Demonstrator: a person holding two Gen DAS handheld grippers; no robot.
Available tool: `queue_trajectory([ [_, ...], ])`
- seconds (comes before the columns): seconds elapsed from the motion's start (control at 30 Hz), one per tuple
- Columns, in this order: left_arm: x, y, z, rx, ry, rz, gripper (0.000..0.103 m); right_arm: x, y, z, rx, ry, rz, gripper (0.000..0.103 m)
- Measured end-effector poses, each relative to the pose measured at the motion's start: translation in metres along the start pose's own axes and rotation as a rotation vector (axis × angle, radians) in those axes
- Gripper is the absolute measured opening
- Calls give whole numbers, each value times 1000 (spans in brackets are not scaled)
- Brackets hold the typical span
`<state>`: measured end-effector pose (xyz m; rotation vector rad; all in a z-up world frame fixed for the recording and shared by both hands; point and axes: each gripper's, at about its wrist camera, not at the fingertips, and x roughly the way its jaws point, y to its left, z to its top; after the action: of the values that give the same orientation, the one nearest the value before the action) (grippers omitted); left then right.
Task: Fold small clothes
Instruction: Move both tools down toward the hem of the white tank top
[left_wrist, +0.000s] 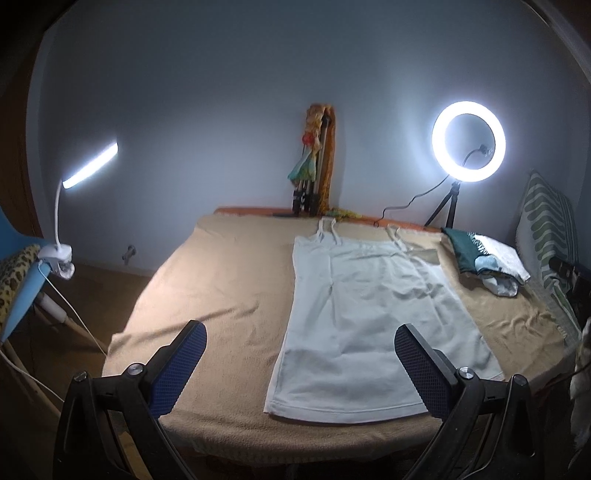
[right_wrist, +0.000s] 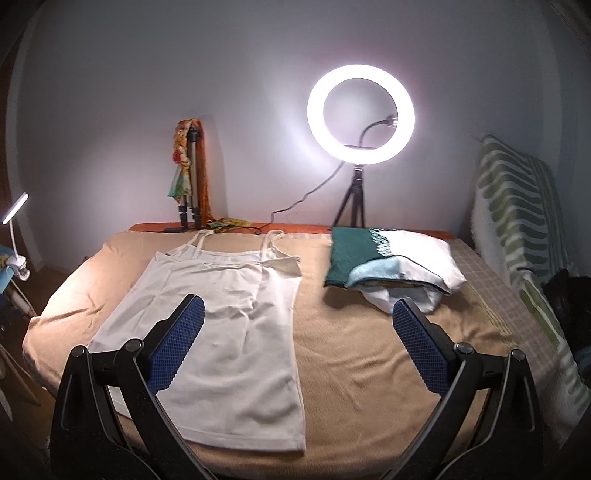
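A white camisole (left_wrist: 365, 310) is shown spread flat on the tan blanket (left_wrist: 221, 280), straps toward the wall, beside a stack of clothes (right_wrist: 391, 258). The left gripper (left_wrist: 300, 362) and right gripper (right_wrist: 297, 339) are held wide apart above it (nothing is gripped). If blanket is pinched with the hem, the fold would likely be dragged askew.

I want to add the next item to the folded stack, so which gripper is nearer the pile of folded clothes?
Right. The right gripper hangs open with the pile of folded clothes just beyond its right-hand jaw. The left gripper hangs open over the white camisole, the pile far off to its right.
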<state>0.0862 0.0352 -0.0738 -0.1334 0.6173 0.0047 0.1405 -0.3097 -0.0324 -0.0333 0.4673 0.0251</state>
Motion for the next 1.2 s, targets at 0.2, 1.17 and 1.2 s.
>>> queue_trajectory([
  [0.2, 40, 26, -22, -79, 117, -35, 96, 59, 8, 27, -2, -18, 113, 103],
  [1.17, 130, 24, -68, -17, 311, -64, 60, 280, 231, 87, -54, 431, 413, 84],
  [1.2, 131, 23, -69, -13, 309, -67, 59, 285, 237, 86, -68, 438, 407, 83],
])
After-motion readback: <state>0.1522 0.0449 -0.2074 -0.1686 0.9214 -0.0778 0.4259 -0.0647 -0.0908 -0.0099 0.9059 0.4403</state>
